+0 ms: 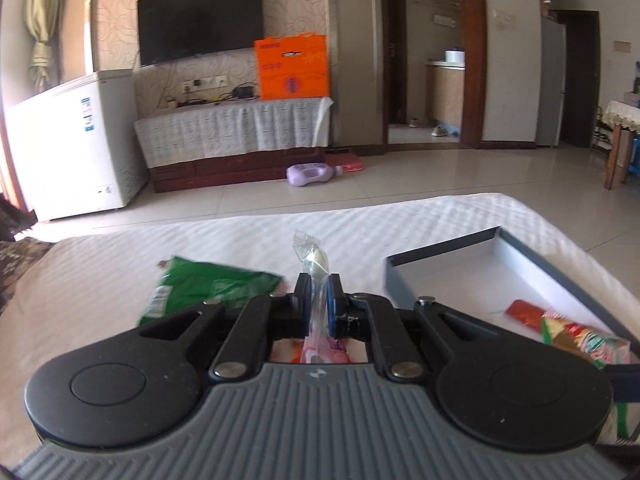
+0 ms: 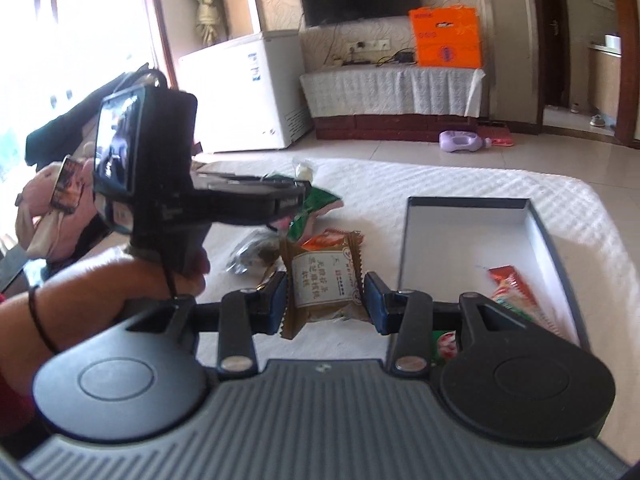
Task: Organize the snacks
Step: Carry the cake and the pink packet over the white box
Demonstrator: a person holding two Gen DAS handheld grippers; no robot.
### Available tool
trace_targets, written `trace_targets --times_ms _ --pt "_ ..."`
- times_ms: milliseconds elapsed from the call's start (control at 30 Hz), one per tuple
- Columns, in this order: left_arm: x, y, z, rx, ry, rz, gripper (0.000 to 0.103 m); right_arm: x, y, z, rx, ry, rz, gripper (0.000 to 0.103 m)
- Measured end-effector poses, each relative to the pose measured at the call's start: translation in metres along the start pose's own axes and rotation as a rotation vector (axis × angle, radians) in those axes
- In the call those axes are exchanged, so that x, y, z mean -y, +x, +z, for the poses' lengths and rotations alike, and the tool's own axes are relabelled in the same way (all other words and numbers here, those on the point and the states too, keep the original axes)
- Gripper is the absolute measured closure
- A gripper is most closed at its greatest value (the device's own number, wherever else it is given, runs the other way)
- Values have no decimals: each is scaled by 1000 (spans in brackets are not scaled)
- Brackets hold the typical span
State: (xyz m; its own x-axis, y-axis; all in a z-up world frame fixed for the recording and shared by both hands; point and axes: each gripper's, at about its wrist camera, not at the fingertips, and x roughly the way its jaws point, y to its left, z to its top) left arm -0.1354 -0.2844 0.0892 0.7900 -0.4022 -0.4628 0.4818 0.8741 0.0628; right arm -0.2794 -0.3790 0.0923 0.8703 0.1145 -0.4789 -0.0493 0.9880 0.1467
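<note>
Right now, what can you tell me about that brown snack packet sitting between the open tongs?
The brown snack packet is a flat pillow pack of glossy film with crimped, zigzag ends. A pale label panel with dark printed characters covers its front, and an orange-red patch shows at its top edge. It lies flat on the white ribbed bedspread, left of the grey tray, between the open right tongs, whose pads seem not to touch it.

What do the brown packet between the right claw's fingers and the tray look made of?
Brown packet: glossy plastic film by the look, with crimped zigzag ends and a printed label. Tray: probably rigid cardboard, matte; dark outer walls, pale flat lining, sharp square corners.
</note>
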Motion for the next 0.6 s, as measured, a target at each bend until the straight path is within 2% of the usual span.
trace_targets --times_ms 133,200,400,500,600 --pt "27 12 12 23 -5 -61 93 13 -1 -5 -14 -1 -57 59" --pt "44 19 18 36 -2 -95 93 19 -6 -7 -8 3 -58 59" --pt "98 48 24 49 66 -180 93 33 -15 -16 -23 -4 -87 59" --pt "116 64 22 47 117 -172 93 44 -18 -18 -31 12 -95 59" --pt "119 85 17 16 117 -163 93 51 -19 -20 -34 20 -95 59"
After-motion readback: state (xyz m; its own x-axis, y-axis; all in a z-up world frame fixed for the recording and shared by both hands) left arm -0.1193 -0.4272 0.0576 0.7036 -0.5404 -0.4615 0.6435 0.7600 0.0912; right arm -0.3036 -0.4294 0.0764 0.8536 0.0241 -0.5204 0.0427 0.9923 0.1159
